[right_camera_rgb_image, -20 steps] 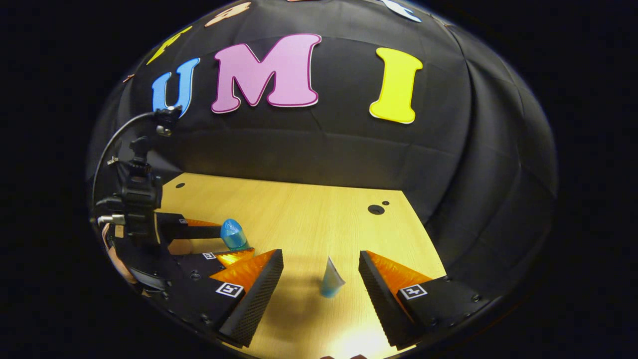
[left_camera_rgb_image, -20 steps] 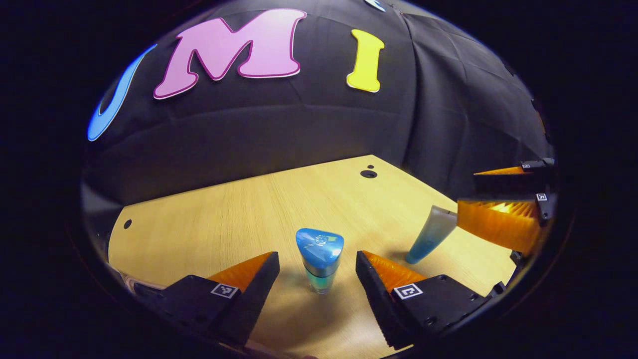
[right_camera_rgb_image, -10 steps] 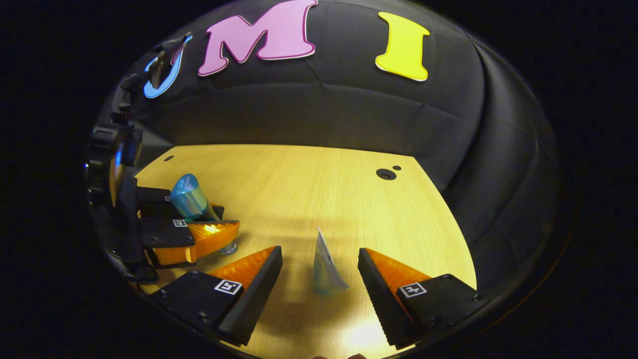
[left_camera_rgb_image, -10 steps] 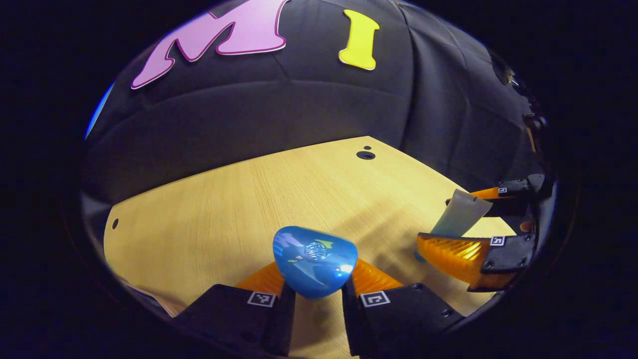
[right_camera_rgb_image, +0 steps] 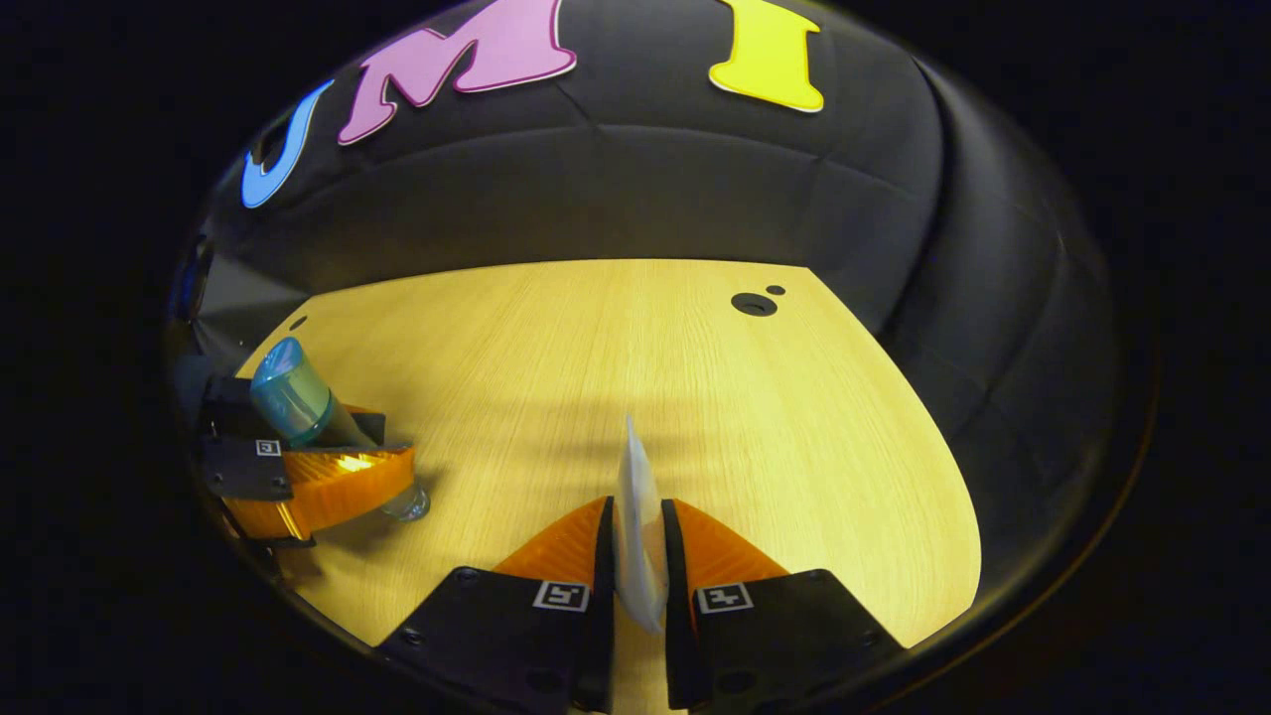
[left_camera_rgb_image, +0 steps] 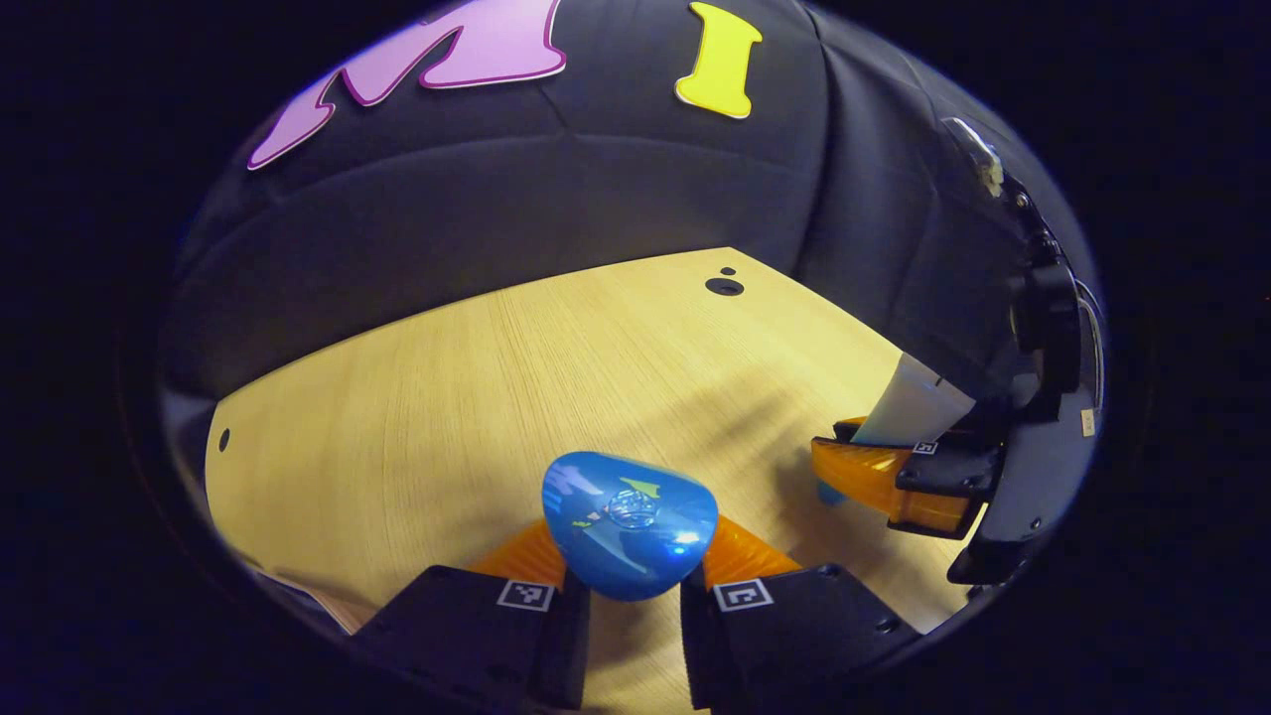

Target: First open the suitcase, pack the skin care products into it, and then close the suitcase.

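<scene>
Wooden table (right_camera_rgb_image: 695, 357), one bottle (left_camera_rgb_image: 630, 523), one tube (right_camera_rgb_image: 635, 516).

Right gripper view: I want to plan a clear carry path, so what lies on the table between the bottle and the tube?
Bare wooden table between the bottle and the tube, seen in the right gripper view.
</scene>
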Demonstrator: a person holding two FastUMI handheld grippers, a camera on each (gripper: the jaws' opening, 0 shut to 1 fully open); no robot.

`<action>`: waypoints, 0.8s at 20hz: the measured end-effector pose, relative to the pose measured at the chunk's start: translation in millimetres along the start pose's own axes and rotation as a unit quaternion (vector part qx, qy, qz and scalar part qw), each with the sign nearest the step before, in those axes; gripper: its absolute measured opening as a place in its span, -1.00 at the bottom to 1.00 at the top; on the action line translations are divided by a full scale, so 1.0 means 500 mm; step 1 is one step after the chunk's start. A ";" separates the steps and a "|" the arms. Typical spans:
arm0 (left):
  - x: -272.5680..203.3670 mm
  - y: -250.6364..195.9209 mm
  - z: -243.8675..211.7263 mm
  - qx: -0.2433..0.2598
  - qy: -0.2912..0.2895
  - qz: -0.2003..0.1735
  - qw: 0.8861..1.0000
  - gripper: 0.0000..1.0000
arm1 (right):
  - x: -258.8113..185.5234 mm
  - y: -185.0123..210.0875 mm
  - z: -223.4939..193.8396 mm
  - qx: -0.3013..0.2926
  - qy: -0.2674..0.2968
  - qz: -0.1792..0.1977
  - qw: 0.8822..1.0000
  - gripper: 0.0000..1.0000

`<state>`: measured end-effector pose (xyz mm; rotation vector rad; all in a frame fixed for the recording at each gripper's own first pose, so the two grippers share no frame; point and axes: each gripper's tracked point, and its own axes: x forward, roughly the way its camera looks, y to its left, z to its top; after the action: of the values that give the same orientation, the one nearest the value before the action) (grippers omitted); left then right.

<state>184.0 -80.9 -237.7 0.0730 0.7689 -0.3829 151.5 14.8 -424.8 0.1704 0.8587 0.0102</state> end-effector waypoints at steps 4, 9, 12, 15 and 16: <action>-0.126 0.016 0.050 -0.006 -0.014 -0.026 1.000 -0.16 | -0.100 0.038 0.066 0.010 -0.041 0.026 0.999 -0.55; -0.317 0.165 -0.073 -0.053 0.085 0.002 0.995 -0.19 | -0.252 0.137 0.084 0.015 -0.073 0.075 0.994 -0.55; -0.388 0.272 -0.226 -0.091 0.188 0.039 0.977 -0.15 | -0.315 0.206 0.080 -0.005 -0.091 0.097 0.991 -0.56; -0.442 0.351 -0.382 -0.108 0.288 0.071 0.949 -0.15 | -0.352 0.269 0.058 -0.017 -0.094 0.116 0.989 -0.56; -0.444 0.355 -0.426 -0.113 0.316 0.068 0.940 -0.15 | -0.355 0.287 0.050 -0.017 -0.091 0.122 0.988 -0.56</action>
<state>-37.8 196.2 -251.0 0.0312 1.4317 -0.1288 62.8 138.9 -253.0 0.2388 0.6514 0.2346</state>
